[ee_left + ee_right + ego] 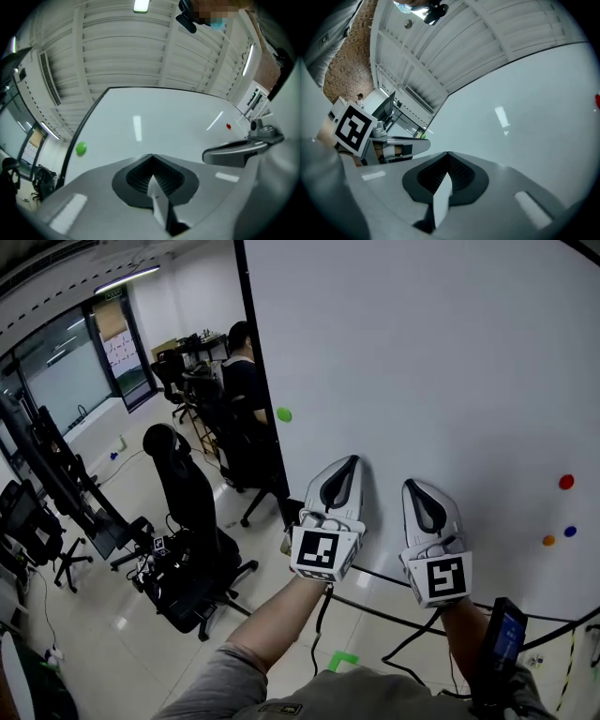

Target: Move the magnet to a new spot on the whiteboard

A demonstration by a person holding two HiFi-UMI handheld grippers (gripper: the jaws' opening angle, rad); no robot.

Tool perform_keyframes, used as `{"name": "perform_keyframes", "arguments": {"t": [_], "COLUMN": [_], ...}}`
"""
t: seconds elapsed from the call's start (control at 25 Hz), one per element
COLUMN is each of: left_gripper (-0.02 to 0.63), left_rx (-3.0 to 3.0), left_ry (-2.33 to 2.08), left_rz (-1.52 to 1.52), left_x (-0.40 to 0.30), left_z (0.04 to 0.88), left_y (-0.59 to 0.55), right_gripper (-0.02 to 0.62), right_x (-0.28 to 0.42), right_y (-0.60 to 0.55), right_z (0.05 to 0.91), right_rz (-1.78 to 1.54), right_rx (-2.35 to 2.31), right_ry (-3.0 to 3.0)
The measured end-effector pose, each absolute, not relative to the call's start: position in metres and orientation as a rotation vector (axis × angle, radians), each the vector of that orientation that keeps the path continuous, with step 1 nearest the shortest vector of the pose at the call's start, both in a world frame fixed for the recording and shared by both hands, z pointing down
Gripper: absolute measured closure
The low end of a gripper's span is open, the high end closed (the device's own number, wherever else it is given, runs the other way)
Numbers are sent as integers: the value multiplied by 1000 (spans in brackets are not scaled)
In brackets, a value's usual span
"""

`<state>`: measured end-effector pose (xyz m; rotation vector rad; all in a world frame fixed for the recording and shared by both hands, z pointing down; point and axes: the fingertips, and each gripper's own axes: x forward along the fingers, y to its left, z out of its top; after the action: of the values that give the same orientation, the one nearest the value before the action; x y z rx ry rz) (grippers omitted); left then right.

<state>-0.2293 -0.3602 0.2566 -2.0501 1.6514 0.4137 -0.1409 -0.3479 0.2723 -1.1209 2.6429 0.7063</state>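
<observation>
Whiteboard [422, 352] bears a green magnet [284, 414]; office chairs [192, 512] stand left.

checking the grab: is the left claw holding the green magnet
No, the left claw is shut and empty, while the green magnet sits on the whiteboard off to its left.

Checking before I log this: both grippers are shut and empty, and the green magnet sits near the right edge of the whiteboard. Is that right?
Not quite. The green magnet sits near the left edge of the whiteboard, not the right; the head view shows it. The left gripper and right gripper are indeed shut and empty.
</observation>
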Motion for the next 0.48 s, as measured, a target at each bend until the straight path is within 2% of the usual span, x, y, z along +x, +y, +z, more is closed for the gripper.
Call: {"name": "perform_keyframes", "arguments": {"t": [0.48], "left_gripper": [603], "left_rx": [-2286], "left_ry": [1397], "left_rz": [363], "left_x": [-28], "left_z": [305], "left_y": [-353], "right_gripper": [589], "right_x": [16], "right_y": [-344], "right_z": [306], "right_rz": [656], "right_rx": [-1416], "right_ry": [2570]}}
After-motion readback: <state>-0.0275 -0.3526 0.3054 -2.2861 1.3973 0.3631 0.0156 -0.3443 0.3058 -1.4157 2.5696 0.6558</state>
